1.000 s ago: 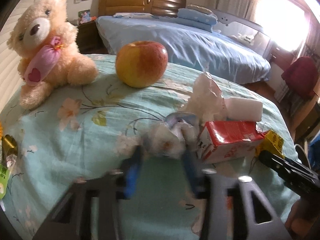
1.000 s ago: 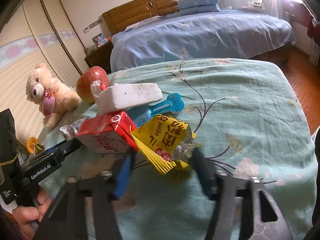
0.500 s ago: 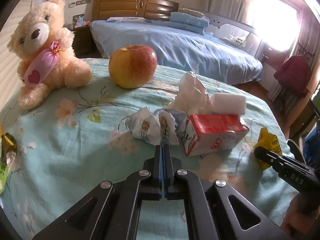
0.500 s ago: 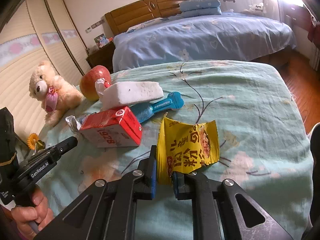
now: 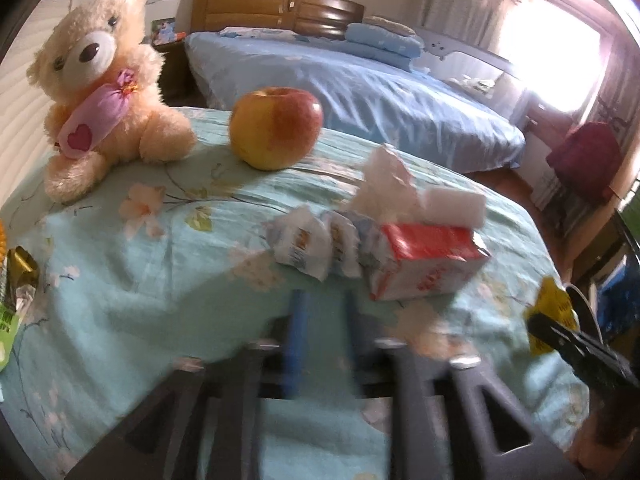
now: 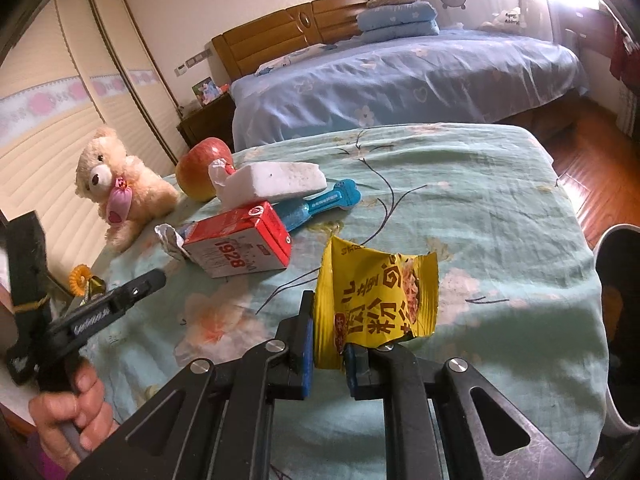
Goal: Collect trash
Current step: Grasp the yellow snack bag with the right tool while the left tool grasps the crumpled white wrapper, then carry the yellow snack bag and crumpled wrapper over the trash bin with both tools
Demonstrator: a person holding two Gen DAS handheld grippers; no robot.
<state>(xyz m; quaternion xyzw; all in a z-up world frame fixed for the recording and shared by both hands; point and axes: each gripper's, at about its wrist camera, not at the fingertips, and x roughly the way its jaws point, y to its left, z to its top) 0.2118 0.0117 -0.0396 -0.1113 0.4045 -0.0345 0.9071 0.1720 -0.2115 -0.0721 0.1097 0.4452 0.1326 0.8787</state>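
Observation:
My right gripper (image 6: 326, 344) is shut on a yellow snack wrapper (image 6: 376, 292) and holds it above the floral cloth; it also shows in the left wrist view (image 5: 550, 312). My left gripper (image 5: 322, 316) is open and empty, blurred, its fingers just short of a crumpled white wrapper (image 5: 316, 240). A red and white carton (image 5: 424, 268) lies next to it, also in the right wrist view (image 6: 240, 246). A crumpled tissue (image 5: 384, 184) and a white foam block (image 6: 276, 180) lie behind the carton. A blue wrapper (image 6: 320, 204) lies beside the block.
A teddy bear (image 5: 100, 80) and an apple (image 5: 276, 128) sit at the back of the cloth-covered table (image 6: 480, 200). A green and gold wrapper (image 5: 16, 292) lies at the left edge. A white bin rim (image 6: 616, 320) stands at the right. A blue bed (image 6: 400, 80) lies behind.
My left gripper was open around the crumpled wrapper, shut empty as it drew back, and has opened again. My right gripper closed on the yellow wrapper and lifted it.

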